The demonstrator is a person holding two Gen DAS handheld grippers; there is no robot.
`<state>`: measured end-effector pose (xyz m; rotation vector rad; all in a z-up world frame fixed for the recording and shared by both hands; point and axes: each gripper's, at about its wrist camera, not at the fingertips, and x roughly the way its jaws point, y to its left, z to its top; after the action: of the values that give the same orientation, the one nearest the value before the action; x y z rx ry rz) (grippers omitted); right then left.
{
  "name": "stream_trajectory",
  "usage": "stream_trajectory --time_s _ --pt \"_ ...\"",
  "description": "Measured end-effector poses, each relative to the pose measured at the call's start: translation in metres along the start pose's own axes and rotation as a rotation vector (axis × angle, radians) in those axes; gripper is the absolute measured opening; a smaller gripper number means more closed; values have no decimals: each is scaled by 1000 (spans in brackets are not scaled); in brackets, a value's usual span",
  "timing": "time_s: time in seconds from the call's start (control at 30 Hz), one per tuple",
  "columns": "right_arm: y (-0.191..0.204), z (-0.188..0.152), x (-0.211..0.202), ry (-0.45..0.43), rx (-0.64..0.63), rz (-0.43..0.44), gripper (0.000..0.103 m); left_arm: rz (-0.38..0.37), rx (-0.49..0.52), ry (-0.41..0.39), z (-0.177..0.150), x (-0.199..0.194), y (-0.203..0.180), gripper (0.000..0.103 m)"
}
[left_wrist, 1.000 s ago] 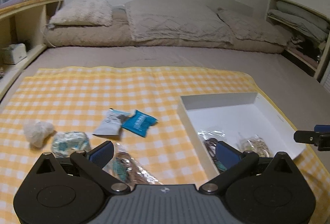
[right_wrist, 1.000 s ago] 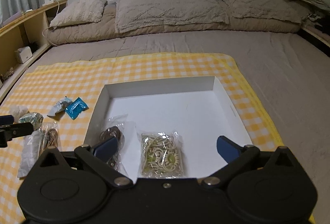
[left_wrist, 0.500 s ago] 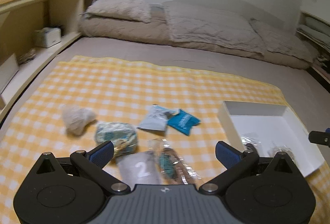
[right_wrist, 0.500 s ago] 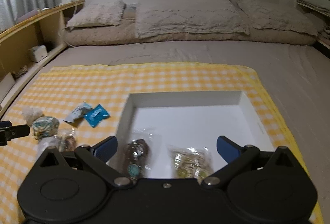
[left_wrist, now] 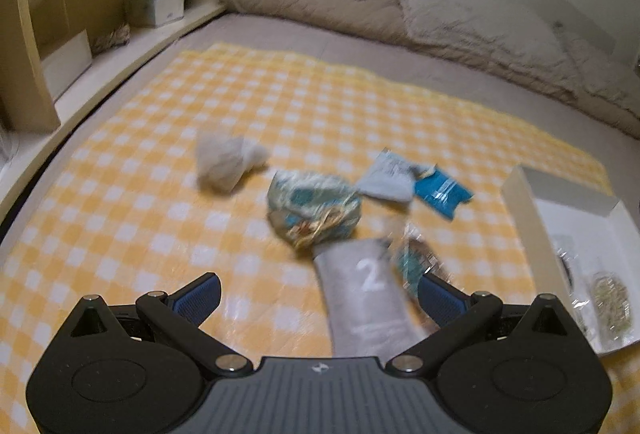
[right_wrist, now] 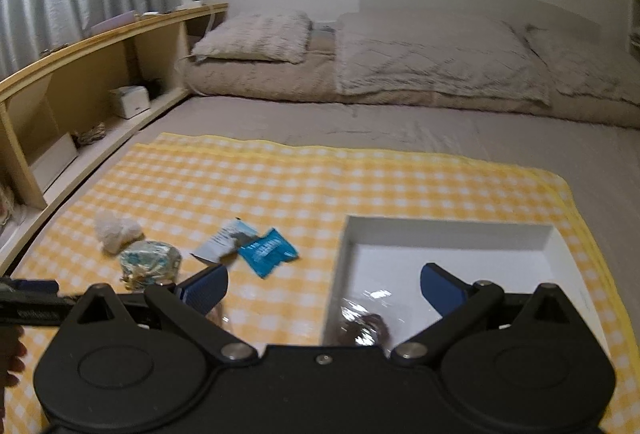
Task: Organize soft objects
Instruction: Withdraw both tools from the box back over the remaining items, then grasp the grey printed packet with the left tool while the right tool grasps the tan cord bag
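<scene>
My left gripper (left_wrist: pixel 318 296) is spread wide, nothing between the pads, low over the yellow checked cloth (left_wrist: pixel 168 170). The grey pouch marked 2 (left_wrist: pixel 366 298) lies flat just ahead of it, long axis running roughly away from me and leaning slightly left at the far end, near end under my right pad. A clear crinkly packet (left_wrist: pixel 416 258) touches its right edge. At its far end sits the round teal-and-white bundle (left_wrist: pixel 314 208); the white crumpled lump (left_wrist: pixel 226 164) is further left. A pale sachet (left_wrist: pixel 386 178) and a blue sachet (left_wrist: pixel 440 192) overlap at one corner, the blue one's long axis running diagonally.

My right gripper (right_wrist: pixel 324 286) is spread too, empty, over the left wall of the white tray (right_wrist: pixel 452 234). Inside the tray, a clear bag of dark pieces (right_wrist: pixel 366 326) lies near the front; a bag of pale bands (left_wrist: pixel 610 300) is beside it.
</scene>
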<state>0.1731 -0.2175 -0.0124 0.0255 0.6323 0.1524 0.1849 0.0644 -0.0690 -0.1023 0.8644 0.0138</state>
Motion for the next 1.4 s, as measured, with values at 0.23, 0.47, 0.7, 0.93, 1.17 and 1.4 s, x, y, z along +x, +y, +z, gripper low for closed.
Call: stream_trajectory --time_s 0.23,0.47,0.7,0.93,1.17,1.4 --pt "31 6 19 6 -53 56 103 14 2 96 -16 28 0 103" --pt "49 11 41 47 -64 96 103 23 105 132 -25 55 -24 103" --pt "57 9 64 99 -55 127 103 20 206 109 -24 73 -42 103" --pt "61 1 89 167 -84 118 103 22 262 115 -23 77 -40 103" --pt "64 -12 116 273 -97 145 103 33 274 128 -26 70 -19 103" --pt "85 -31 140 356 -200 144 94 31 263 136 -26 65 -2 103"
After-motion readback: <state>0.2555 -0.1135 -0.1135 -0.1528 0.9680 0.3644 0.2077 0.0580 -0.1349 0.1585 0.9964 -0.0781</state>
